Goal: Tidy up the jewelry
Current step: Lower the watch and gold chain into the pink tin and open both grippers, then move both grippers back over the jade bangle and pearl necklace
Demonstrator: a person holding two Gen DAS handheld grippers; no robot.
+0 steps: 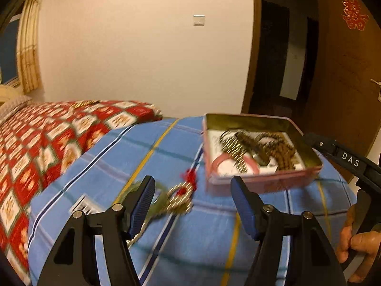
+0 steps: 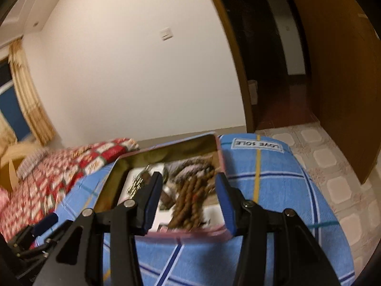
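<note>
Blue plaid sheet (image 1: 209,238) spread over a rounded bed end, meeting a red patterned quilt (image 1: 35,147) on the left; pale wall with a switch plate (image 1: 199,20), curtain (image 1: 28,47) at the far left, brown door (image 1: 345,71) open onto a dark hallway, tiled floor (image 2: 333,166) on the right. Pink tin box (image 1: 262,178) resting open on the sheet, holding brown bead strands (image 2: 188,197), a gold chain (image 1: 234,146) and a pink band (image 1: 221,160). Outside it, just left of the box, a gold-and-red ornament (image 1: 182,194) lying loose on the sheet. Left gripper (image 1: 193,205) spread wide, empty, low above that ornament. Right gripper (image 2: 187,200) likewise apart, gripping nothing, hovering at the box's near edge and hiding part of its contents.
</note>
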